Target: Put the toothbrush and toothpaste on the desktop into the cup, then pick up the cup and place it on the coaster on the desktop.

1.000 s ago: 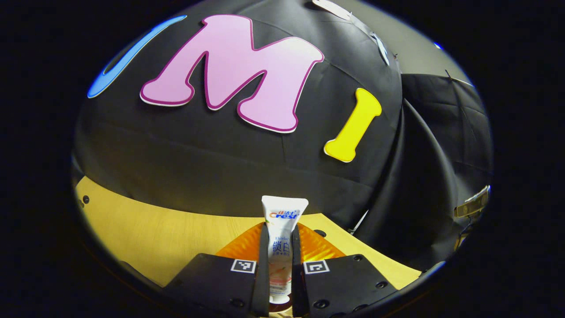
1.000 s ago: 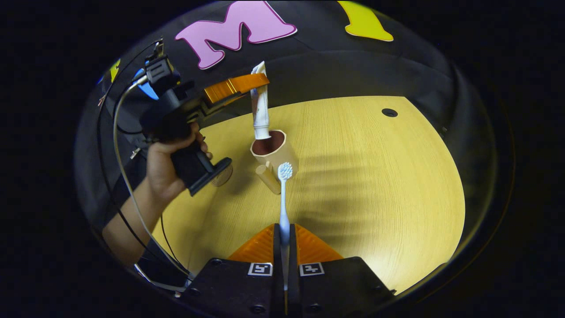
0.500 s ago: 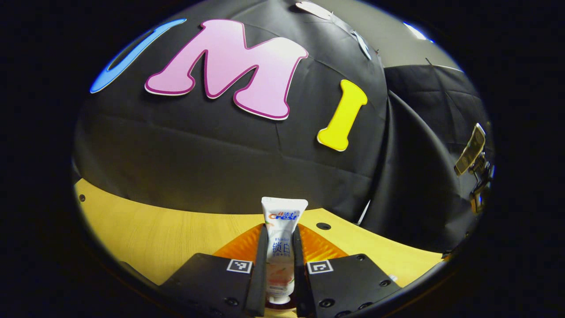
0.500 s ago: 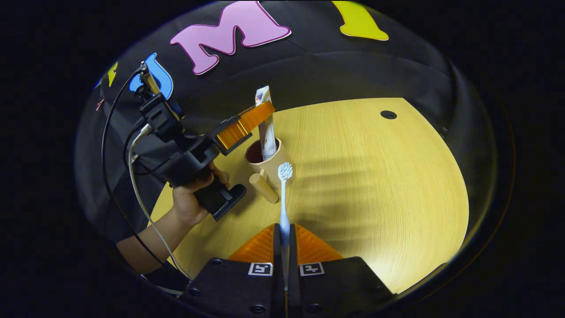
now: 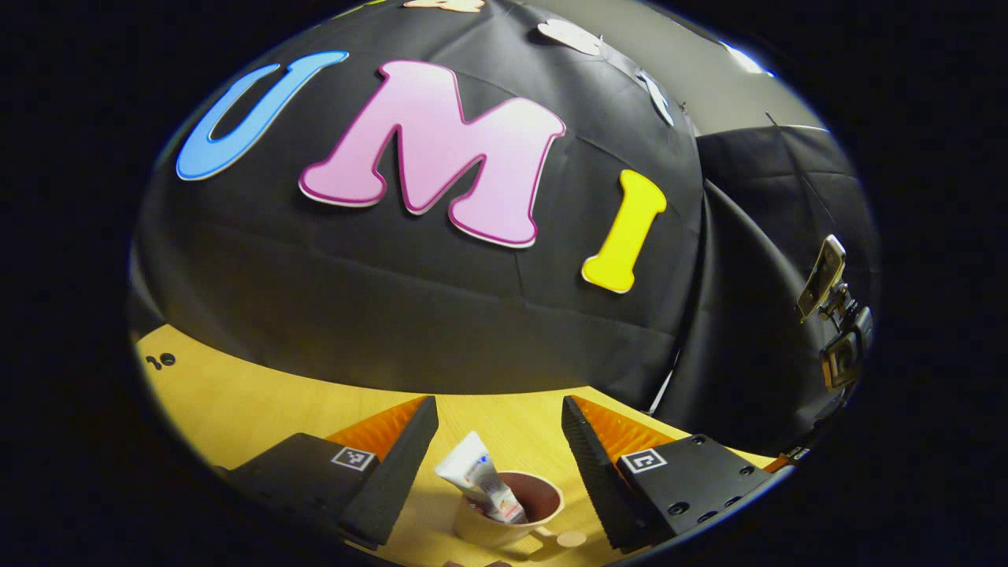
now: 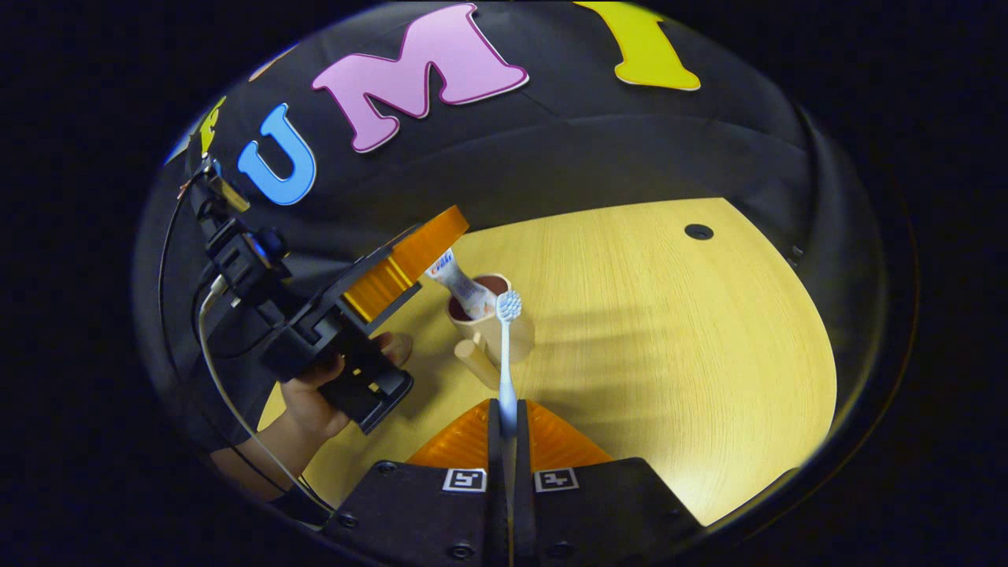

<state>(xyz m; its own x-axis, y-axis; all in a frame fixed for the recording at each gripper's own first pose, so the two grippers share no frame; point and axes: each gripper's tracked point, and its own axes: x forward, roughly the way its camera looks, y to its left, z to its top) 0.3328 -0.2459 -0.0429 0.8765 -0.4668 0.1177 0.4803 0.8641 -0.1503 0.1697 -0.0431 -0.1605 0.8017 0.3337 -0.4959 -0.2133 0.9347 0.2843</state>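
Left gripper view — toothpaste [image 5: 479, 477] (in cup [image 5: 543, 512]) between parted jaws.

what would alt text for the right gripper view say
The right gripper holds a toothbrush upright, head near a cup on the wooden desktop. A toothpaste tube leans inside the cup, with the left gripper open beside it.
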